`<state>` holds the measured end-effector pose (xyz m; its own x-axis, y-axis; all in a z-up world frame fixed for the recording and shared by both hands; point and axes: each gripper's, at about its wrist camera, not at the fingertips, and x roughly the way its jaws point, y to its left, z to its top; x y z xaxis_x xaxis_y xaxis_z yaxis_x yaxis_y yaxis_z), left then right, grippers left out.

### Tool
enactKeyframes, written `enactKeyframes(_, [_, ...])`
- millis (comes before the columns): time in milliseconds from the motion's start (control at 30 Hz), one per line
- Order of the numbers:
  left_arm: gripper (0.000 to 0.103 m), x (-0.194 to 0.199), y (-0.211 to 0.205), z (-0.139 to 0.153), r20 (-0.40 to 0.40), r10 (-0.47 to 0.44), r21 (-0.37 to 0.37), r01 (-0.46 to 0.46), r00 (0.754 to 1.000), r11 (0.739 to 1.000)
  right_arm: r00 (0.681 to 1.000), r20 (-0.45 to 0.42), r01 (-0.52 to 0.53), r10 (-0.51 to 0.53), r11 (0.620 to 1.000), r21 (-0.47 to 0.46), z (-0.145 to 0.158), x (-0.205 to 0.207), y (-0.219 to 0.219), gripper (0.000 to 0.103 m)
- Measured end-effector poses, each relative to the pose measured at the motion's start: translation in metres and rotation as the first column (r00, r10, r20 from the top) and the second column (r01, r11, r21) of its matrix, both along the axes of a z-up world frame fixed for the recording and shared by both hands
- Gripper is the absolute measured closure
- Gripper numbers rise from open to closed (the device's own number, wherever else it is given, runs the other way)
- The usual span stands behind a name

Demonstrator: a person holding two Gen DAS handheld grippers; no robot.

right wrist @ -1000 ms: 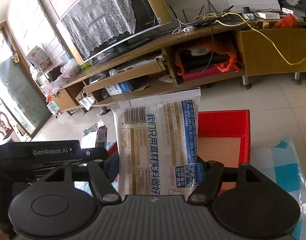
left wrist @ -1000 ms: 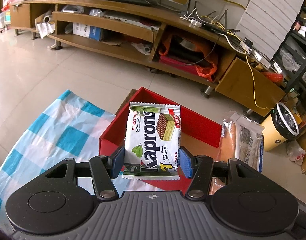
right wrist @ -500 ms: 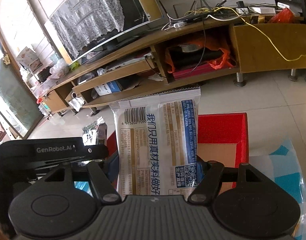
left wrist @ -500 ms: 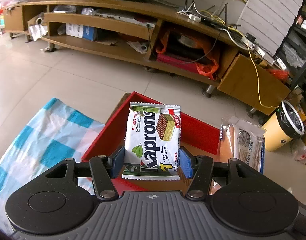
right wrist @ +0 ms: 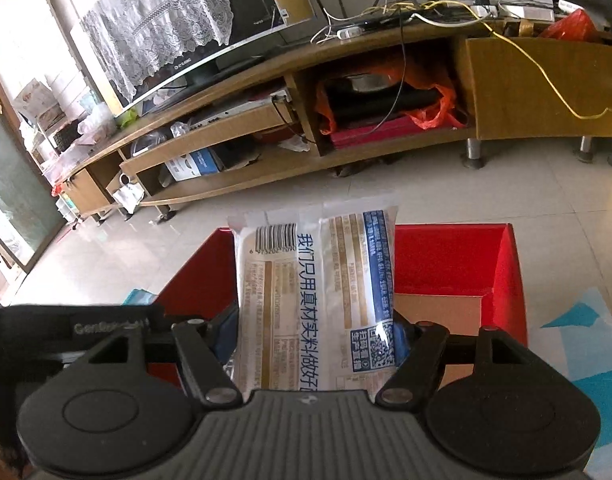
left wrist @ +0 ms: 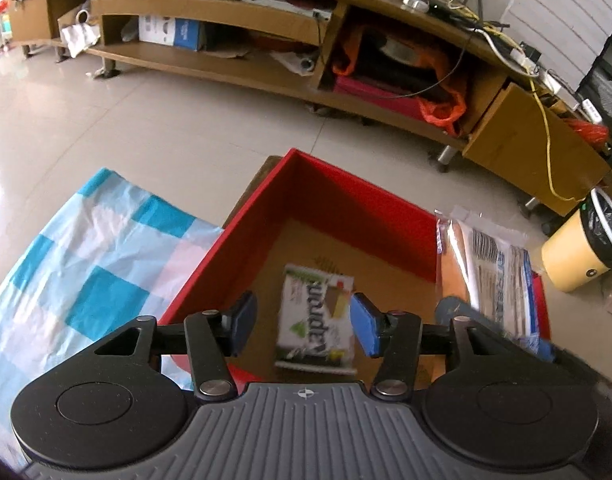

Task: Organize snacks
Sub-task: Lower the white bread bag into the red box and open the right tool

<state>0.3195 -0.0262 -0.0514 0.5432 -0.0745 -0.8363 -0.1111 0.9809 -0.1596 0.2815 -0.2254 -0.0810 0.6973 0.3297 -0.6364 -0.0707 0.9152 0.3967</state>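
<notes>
Wafer packet [left wrist: 315,322], blurred, beyond open left tongs [left wrist: 302,322].

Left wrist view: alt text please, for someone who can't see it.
The open left gripper hangs over a red box; a blurred wafer packet sits free between its fingers, above the cardboard floor. A white snack bag stands at the box's right edge, checked cloth left.

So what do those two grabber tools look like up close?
Both look alike. The left tool has a ribbed grey body, two round black discs at its sides, black arms with silver rivets and blue pads. The right tool has the same build. A black bar beside it carries pale lettering.
</notes>
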Motion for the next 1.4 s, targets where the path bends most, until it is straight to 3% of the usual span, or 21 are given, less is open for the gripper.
enactKeyframes(167, [0.031,-0.001,-0.006,-0.004,-0.008,-0.012,0.056,0.013,1.0,0.998,0.999,0.031,0.014,-0.013,0.999,-0.03,-0.001,0.002,-0.002,0.033])
enactKeyframes(333, [0.031,-0.005,-0.008,-0.004,-0.008,-0.023,0.082,0.023,1.0,0.996,0.997,0.071,0.018,-0.014,0.998,-0.054,0.006,0.001,-0.001,0.027])
enactKeyframes(533, [0.03,-0.011,-0.021,-0.009,-0.051,-0.063,0.17,0.071,0.997,0.983,0.999,0.046,-0.01,0.013,0.997,-0.075,0.006,-0.003,0.007,0.025])
enactKeyframes(900, [0.03,-0.03,-0.023,-0.007,-0.126,-0.058,0.141,0.076,0.99,0.987,0.998,0.035,-0.054,0.057,0.995,-0.086,0.008,-0.006,0.012,0.025])
enactKeyframes(1167, [0.021,-0.043,-0.024,0.01,-0.068,-0.053,0.116,0.061,0.996,0.991,0.995,0.08,-0.053,0.061,0.994,-0.099,0.03,-0.019,0.016,0.024])
enactKeyframes(1400, [0.019,-0.059,-0.017,0.028,-0.028,-0.042,0.117,0.045,0.999,0.992,0.995,0.097,0.004,0.006,0.994,-0.111,0.048,-0.043,0.01,0.024])
